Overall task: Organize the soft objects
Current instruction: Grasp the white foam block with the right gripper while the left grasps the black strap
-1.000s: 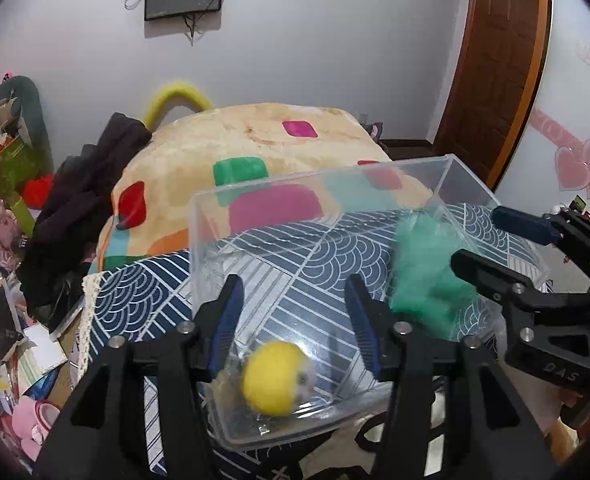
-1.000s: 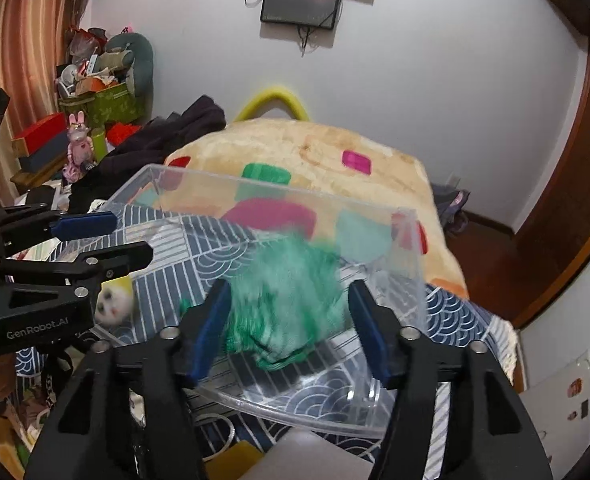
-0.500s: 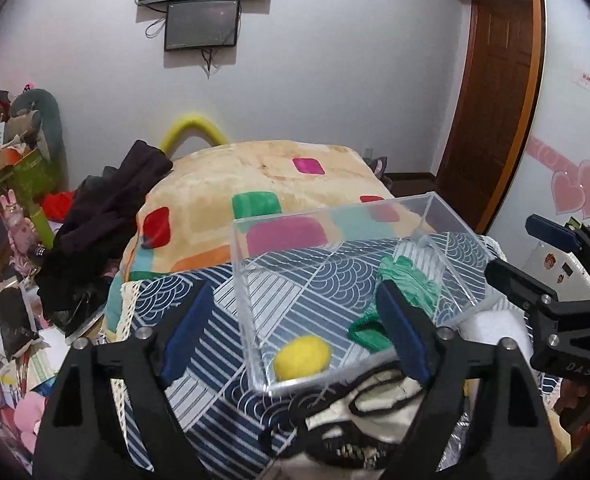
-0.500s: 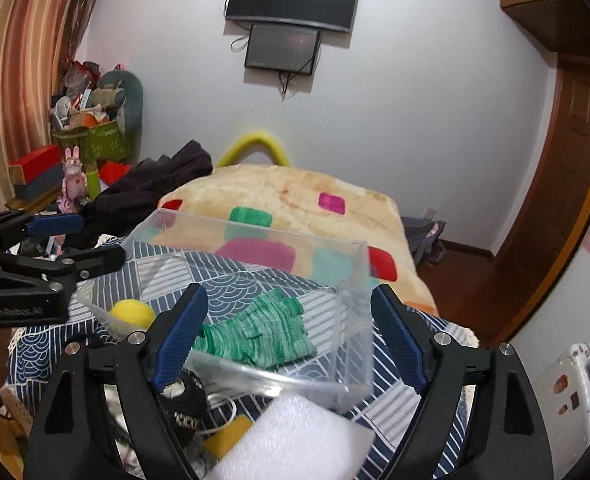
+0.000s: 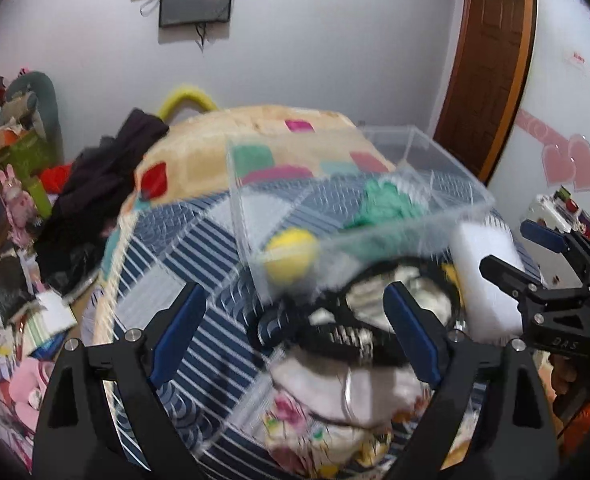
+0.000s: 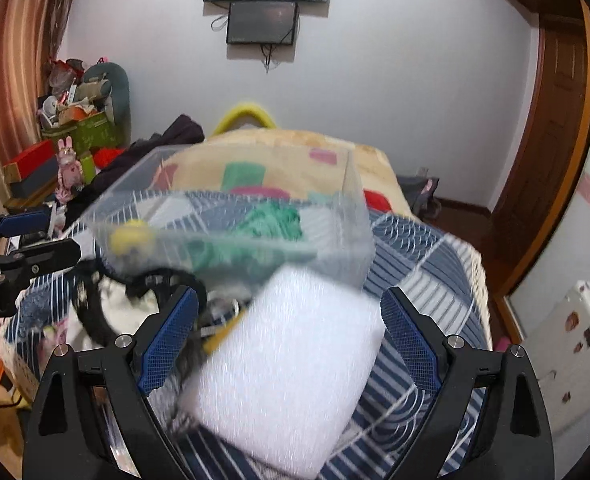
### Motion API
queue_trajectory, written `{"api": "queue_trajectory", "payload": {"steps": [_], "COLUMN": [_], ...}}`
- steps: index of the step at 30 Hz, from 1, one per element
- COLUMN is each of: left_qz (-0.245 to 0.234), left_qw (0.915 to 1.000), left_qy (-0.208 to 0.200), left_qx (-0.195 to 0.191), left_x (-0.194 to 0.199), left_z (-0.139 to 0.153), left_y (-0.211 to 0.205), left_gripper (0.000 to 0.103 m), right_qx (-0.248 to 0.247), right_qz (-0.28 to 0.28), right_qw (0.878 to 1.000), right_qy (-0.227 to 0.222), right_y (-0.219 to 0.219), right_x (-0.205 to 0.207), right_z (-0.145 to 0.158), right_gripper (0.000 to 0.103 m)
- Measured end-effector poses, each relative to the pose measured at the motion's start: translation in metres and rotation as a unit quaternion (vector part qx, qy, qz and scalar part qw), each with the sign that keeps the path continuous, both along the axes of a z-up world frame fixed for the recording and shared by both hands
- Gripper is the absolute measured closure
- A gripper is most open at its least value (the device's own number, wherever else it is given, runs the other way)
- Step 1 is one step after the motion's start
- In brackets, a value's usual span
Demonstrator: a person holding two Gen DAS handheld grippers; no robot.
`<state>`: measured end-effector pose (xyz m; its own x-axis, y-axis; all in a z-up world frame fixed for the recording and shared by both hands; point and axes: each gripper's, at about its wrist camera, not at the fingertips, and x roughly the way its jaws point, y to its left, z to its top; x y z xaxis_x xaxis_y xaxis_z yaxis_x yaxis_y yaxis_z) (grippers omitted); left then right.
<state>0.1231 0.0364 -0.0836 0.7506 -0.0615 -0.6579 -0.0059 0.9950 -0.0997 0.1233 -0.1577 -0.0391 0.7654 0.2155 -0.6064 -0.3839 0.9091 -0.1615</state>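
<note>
A clear plastic box [image 5: 447,184] stands on the blue patterned quilt [image 5: 199,240]. Inside it lie a yellow ball [image 5: 291,256] and a green soft item [image 5: 387,204]. My left gripper [image 5: 293,300] is back from the box's near wall, its jaws opening with nothing pressed between them. A white and black strapped bag [image 5: 355,332] lies under it. In the right wrist view the box [image 6: 351,200], the ball [image 6: 131,236] and the green item [image 6: 279,220] show again. My right gripper [image 6: 289,298] is opening above a white foam block [image 6: 291,380], pads apart from it.
A floral cloth [image 5: 315,432] lies at the quilt's near edge. A beige blanket with coloured squares [image 5: 255,140] and dark clothes [image 5: 107,168] lie behind. Boxes and toys [image 5: 11,208] crowd the floor at left. A wooden door [image 5: 487,60] is at right.
Both grippers have drawn back from the box and their jaws have spread wider. The yellow ball and the green item, earlier between the fingers, now lie loose in the box.
</note>
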Motion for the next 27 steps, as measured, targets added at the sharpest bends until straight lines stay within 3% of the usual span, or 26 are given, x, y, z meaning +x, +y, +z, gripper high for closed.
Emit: {"api": "queue_trajectory", "payload": {"steps": [6,11,13,15,16,21,27], "left_qz": [0.001,-0.015,-0.028,-0.043,-0.041,-0.034,-0.035], "left_qw": [0.9997,0.9995,0.9991,0.9983,0.9983,0.9987,0.9987], "left_qy": [0.025,0.021,0.021,0.026,0.028,0.022,0.013], "left_qx": [-0.004,-0.020,-0.026,-0.032,-0.029,-0.030,-0.035], "left_x": [-0.005,0.005,0.008,0.010,0.010,0.008,-0.002], "left_z": [-0.028,-0.030,-0.031,-0.033,-0.034,-0.033,-0.027], "left_y": [-0.010,-0.018,-0.022,-0.026,-0.028,-0.022,-0.016], "left_gripper": [0.010,0.010,0.016,0.031,0.032,0.056,0.071], "right_qx": [0.004,0.011,0.011,0.012,0.011,0.018,0.003], "right_qz": [-0.014,-0.011,-0.009,-0.010,-0.011,-0.012,-0.019], "right_qw": [1.000,0.999,0.999,0.999,0.999,0.999,1.000], "right_qy": [0.020,0.030,0.034,0.033,0.032,0.029,0.011], "right_y": [-0.010,-0.014,-0.014,-0.013,-0.013,-0.016,-0.020], "right_x": [-0.006,-0.008,-0.008,-0.008,-0.008,-0.009,-0.014], "right_z": [-0.015,-0.018,-0.018,-0.019,-0.020,-0.019,-0.015], "right_gripper": [0.005,0.005,0.005,0.005,0.005,0.010,0.012]}}
